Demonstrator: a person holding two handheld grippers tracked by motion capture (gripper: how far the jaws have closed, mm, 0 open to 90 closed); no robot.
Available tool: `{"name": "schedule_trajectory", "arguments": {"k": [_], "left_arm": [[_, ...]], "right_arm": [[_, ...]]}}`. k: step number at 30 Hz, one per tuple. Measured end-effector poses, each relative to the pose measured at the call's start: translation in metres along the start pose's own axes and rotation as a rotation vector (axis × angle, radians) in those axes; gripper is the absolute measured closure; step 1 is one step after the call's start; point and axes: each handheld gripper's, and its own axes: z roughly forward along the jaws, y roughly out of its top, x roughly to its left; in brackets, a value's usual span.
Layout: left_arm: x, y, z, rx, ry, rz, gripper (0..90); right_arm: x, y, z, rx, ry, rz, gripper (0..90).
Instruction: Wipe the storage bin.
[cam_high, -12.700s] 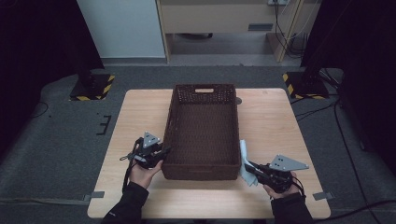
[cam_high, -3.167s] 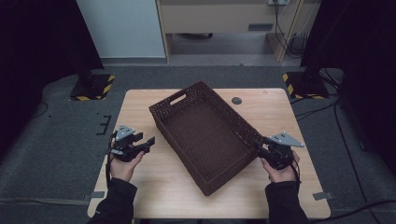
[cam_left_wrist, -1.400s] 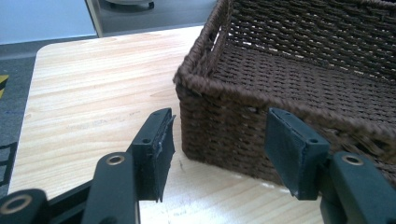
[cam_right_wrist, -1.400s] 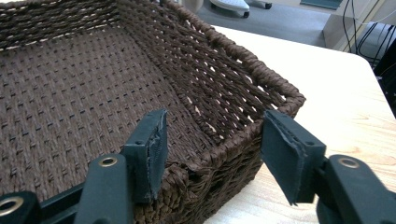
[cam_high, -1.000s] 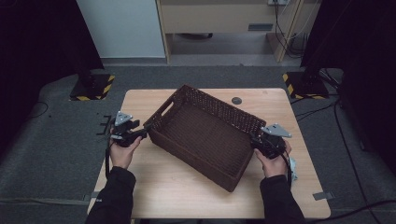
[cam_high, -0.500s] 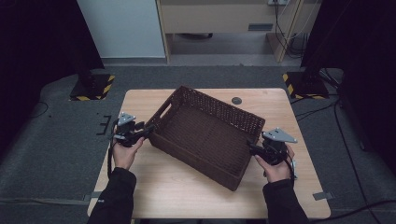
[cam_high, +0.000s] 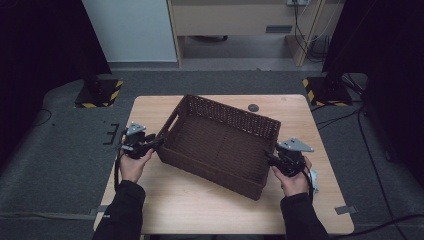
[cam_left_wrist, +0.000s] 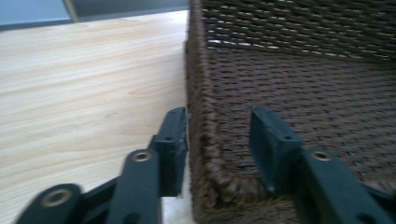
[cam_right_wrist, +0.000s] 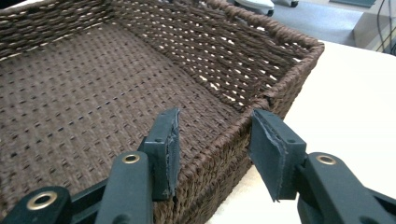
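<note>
A brown woven basket (cam_high: 235, 111) lies slantwise on the wooden table (cam_high: 200, 205), and nothing lies in it. My left gripper (cam_high: 159, 142) is at its left end. Its jaws straddle the wall (cam_left_wrist: 303, 88) and have just been closing. The outer pad (cam_left_wrist: 175, 140) touches the weave, while the inner one stands off it. My right gripper (cam_high: 268, 157) is at the right end. Its jaws also straddle the basket rim (cam_right_wrist: 233, 128) and have just been closing, with gaps still showing in the right gripper view (cam_right_wrist: 215, 140).
A small dark disc (cam_high: 253, 107) lies on the table behind the basket. A pale object (cam_high: 313, 176) sits by my right hand near the table's right edge. Striped stand bases (cam_high: 100, 95) (cam_high: 322, 87) stand on the floor on both sides.
The basket, once lengthwise, has turned clockwise and now lies slantwise. Both grippers have gone to its ends. In the last second the right hand shifted slightly.
</note>
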Motion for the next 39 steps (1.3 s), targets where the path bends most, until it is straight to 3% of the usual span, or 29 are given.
{"name": "schedule_trajectory", "arguments": {"k": [2, 5, 9, 13, 15, 17, 20, 23, 26, 29, 33, 37, 38, 39], "left_arm": [[-0.002, 0.000, -0.002, 0.010, -0.006, -0.001, 62.3], [-0.003, -0.002, -0.005, 0.015, -0.006, -0.022, 63.1], [-0.008, -0.006, -0.010, 0.014, 0.009, -0.030, 63.1], [-0.013, -0.012, -0.017, 0.012, 0.020, -0.021, 61.8], [-0.014, -0.014, -0.019, 0.004, 0.017, -0.013, 60.4], [-0.013, -0.012, -0.020, -0.001, 0.018, -0.005, 57.1], [-0.007, -0.010, -0.020, -0.016, -0.007, -0.026, 56.3], [-0.008, -0.012, -0.016, 0.025, -0.010, -0.007, 58.8], [-0.011, -0.017, -0.010, 0.080, 0.012, 0.010, 69.8], [-0.013, -0.018, -0.014, 0.087, 0.011, -0.004, 72.3], [-0.020, -0.023, -0.019, 0.087, 0.021, -0.008, 72.5], [-0.025, -0.028, -0.026, 0.085, 0.016, -0.015, 69.9], [-0.027, -0.032, -0.030, 0.078, 0.009, -0.018, 69.0], [-0.030, -0.035, -0.033, 0.073, 0.009, -0.018, 68.6]], "right_arm": [[-0.001, 0.000, 0.003, -0.011, -0.004, -0.001, 53.0], [-0.002, 0.000, 0.000, -0.025, 0.006, 0.010, 45.6], [0.003, -0.001, -0.015, -0.032, 0.054, -0.003, 43.8], [0.010, -0.007, -0.021, -0.018, 0.088, -0.009, 49.0], [0.011, -0.009, -0.017, 0.010, 0.072, -0.037, 53.4], [0.011, -0.009, -0.015, 0.000, 0.068, -0.027, 55.3], [0.008, -0.006, -0.011, 0.002, 0.062, -0.031, 57.0], [0.005, -0.004, -0.006, 0.001, 0.067, -0.038, 58.0], [0.000, -0.002, 0.001, -0.013, 0.070, -0.046, 57.8], [-0.003, -0.002, 0.000, -0.012, 0.073, -0.027, 51.3], [-0.004, -0.004, -0.014, -0.029, 0.089, -0.037, 50.6], [-0.004, -0.009, -0.021, -0.030, 0.108, -0.034, 55.1], [-0.004, -0.013, -0.020, -0.023, 0.126, -0.021, 62.8], [-0.004, -0.013, -0.020, -0.020, 0.141, -0.010, 65.0]]}}
